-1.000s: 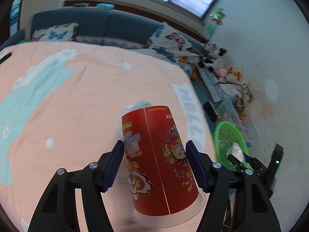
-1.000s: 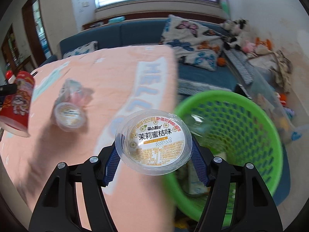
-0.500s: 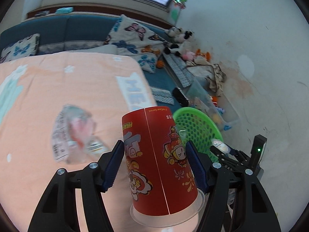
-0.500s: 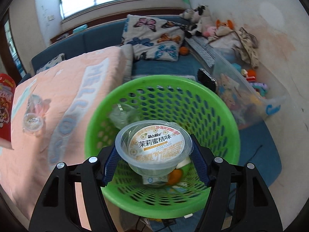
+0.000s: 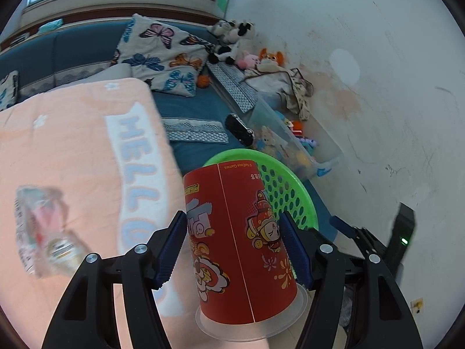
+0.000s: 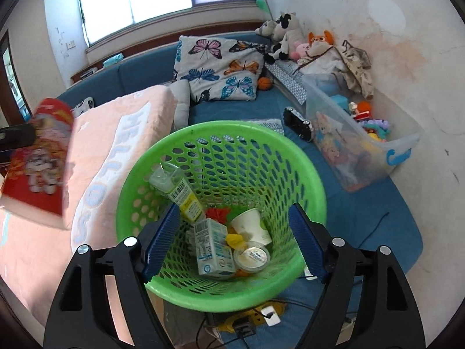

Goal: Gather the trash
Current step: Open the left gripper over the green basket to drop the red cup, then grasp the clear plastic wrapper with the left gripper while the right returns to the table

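My left gripper [image 5: 234, 245] is shut on a red paper cup [image 5: 241, 250], held upside down with a clear lid at its base, above the table edge near the green basket [image 5: 293, 192]. My right gripper [image 6: 232, 240] is open and empty over the green basket [image 6: 311, 174]. A clear jelly cup [image 6: 251, 257] lies inside it among a milk carton [image 6: 213, 250], a white paper cup [image 6: 252, 225] and a yellow tube [image 6: 181, 193]. The red cup also shows at the left of the right wrist view [image 6: 40, 157]. A clear plastic wrapper [image 5: 43, 229] lies on the pink tablecloth [image 5: 72, 145].
A blue sofa [image 6: 139, 72] with butterfly cushions [image 6: 221, 67] stands behind. A clear bin of toys [image 6: 357, 133] and plush toys [image 6: 290, 35] line the white wall. A power strip [image 6: 255, 317] and cables lie below the basket.
My right gripper opened and the jelly cup dropped into the basket. My left gripper carried the red cup right, toward the basket.
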Motion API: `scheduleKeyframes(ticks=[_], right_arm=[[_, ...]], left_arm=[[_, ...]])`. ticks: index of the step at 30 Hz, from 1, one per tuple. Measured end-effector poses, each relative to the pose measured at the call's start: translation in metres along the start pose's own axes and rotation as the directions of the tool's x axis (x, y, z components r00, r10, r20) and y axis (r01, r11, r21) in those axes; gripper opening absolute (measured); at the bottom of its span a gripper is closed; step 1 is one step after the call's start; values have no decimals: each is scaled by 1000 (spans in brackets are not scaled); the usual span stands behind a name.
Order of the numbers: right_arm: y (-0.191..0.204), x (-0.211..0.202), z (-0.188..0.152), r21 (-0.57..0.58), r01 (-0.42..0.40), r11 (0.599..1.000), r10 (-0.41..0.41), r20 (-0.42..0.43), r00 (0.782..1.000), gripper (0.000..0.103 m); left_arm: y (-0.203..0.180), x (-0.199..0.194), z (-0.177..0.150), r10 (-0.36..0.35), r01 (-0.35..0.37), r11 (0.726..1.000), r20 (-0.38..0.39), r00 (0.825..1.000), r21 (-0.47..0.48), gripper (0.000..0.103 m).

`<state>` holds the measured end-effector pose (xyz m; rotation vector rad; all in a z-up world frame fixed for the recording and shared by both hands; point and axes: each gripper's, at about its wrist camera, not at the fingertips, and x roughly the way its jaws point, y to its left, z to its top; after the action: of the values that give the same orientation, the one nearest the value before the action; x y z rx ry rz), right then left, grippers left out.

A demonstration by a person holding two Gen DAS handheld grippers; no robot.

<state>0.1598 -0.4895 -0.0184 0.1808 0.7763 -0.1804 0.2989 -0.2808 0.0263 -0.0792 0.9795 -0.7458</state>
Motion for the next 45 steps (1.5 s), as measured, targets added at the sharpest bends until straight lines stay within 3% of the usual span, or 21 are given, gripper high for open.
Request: scheduleKeyframes(ticks=[12,16,21,27,36,42,45], right_arm=[[-27,-23,-19,43,27,999,-28,21,999,80],[-33,-27,-22,57,31,998,-33,25,999,80],[-33,-31,-24,63,25,998,-27,31,999,80],[-17,-34,-25,34,0,999,-1,33,999,80],[27,-31,-19,-37,-66,997,67,35,997,80],[61,-27,-14,-83,-108,991,111,26,993,80],[78,-24,-11,-105,-130,986,132,19,991,80]], left_arm=[[-47,69,5,-35,42,996,-88,995,80,63],[-55,75,0,-46,55,994,-92,995,95,72],[-53,70,-4,-45,54,992,-88,995,112,72],[-32,42,-15,-7,12,993,-44,999,119,72],[30,-8,-39,118,-120,991,30,993,66,72],[86,-43,-43,229,-230,973,75,970,-7,72],[120,-60,-40,300,-295,954,97,949,-59,72]])
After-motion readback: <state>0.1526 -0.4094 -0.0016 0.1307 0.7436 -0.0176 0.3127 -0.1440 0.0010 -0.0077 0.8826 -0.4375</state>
